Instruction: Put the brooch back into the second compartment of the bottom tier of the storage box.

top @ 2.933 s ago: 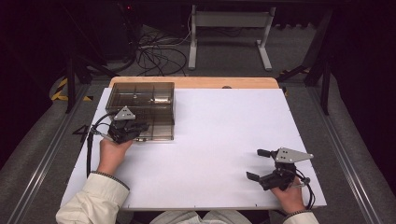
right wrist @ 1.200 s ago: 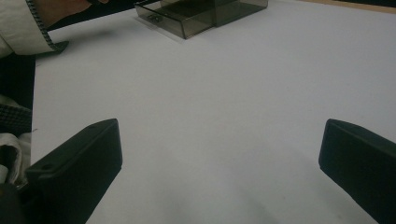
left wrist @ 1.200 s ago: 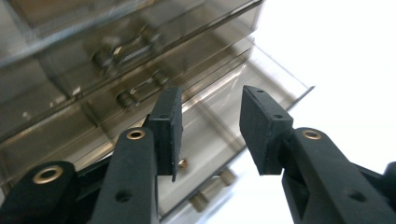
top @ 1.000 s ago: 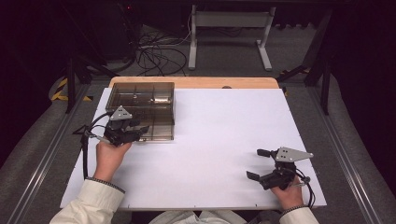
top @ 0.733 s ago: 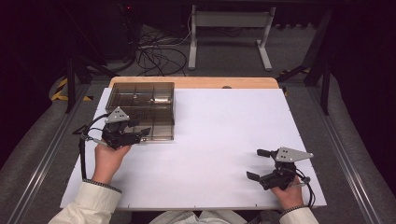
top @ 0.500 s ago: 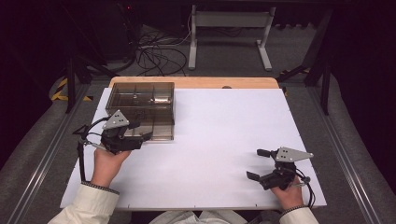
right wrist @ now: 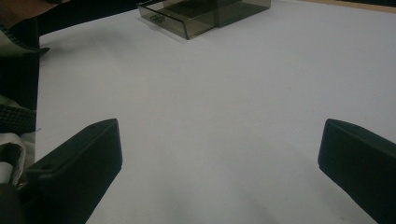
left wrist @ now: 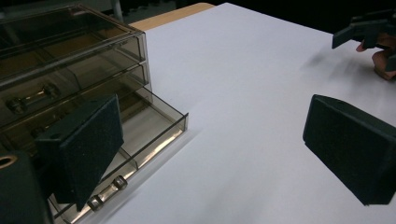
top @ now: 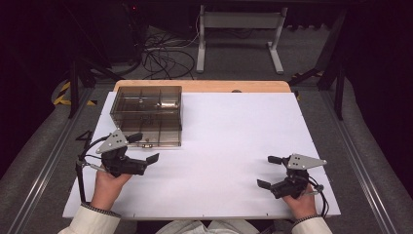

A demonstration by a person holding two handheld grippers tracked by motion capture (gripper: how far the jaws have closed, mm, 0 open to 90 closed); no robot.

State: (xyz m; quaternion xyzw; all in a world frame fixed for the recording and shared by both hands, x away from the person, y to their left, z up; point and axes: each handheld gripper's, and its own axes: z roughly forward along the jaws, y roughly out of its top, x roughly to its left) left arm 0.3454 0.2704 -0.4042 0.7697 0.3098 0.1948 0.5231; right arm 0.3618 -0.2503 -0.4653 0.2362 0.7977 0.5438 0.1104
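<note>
1. The left gripper has its jaws wide apart. They have just been opening, and nothing is between them.
2. Just beside it is the bottom drawer of the clear brown drawer box. The drawer sticks out, with its little handle free.
3. The right gripper rests near the front of the white surface, jaws wide and holding nothing.
4. The pulling-open looks done. I think filling or shutting the drawer is left.

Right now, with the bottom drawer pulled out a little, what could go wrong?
The left tool has just been opening, nothing between its jaws; one jaw hangs over the drawer, so a careless move could knock the handle. The light organizer may slide on the smooth white sheet when pulled again.
</note>
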